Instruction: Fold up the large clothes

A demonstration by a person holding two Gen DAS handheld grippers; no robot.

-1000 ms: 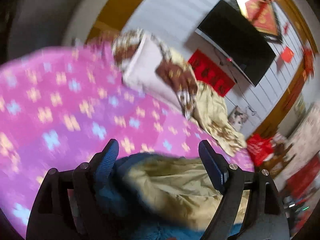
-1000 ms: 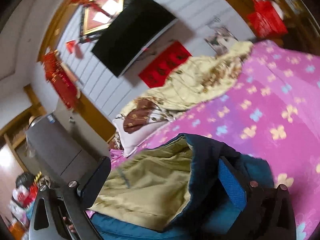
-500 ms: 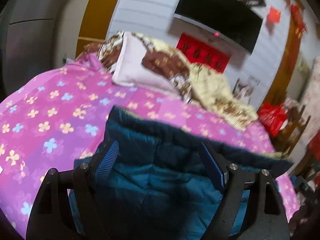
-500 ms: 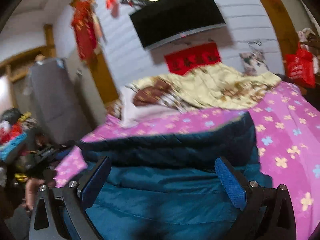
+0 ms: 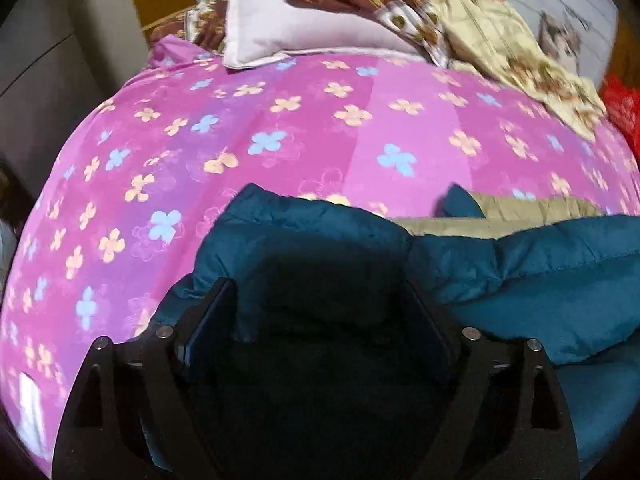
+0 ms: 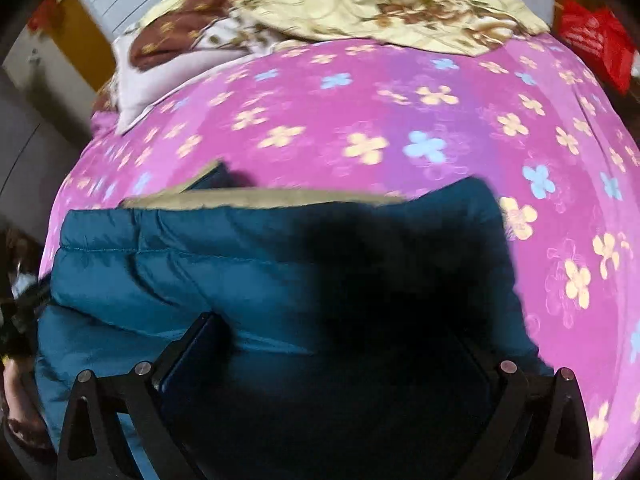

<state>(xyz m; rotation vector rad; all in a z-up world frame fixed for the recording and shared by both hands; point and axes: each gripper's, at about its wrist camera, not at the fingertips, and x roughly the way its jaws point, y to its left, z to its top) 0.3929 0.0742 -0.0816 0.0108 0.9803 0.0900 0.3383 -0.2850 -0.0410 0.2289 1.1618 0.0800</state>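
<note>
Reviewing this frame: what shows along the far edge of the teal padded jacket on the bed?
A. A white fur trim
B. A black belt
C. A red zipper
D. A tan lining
D: a tan lining strip shows past the teal jacket fold, against the pink sheet.

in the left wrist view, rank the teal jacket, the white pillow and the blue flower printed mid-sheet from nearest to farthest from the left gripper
1. Teal jacket: right at the left gripper, its fabric between the opening jaws.
2. Blue flower: on the pink sheet beyond the jacket's far edge, middle of the bed.
3. White pillow: at the bed's far end, top of the view.
</note>
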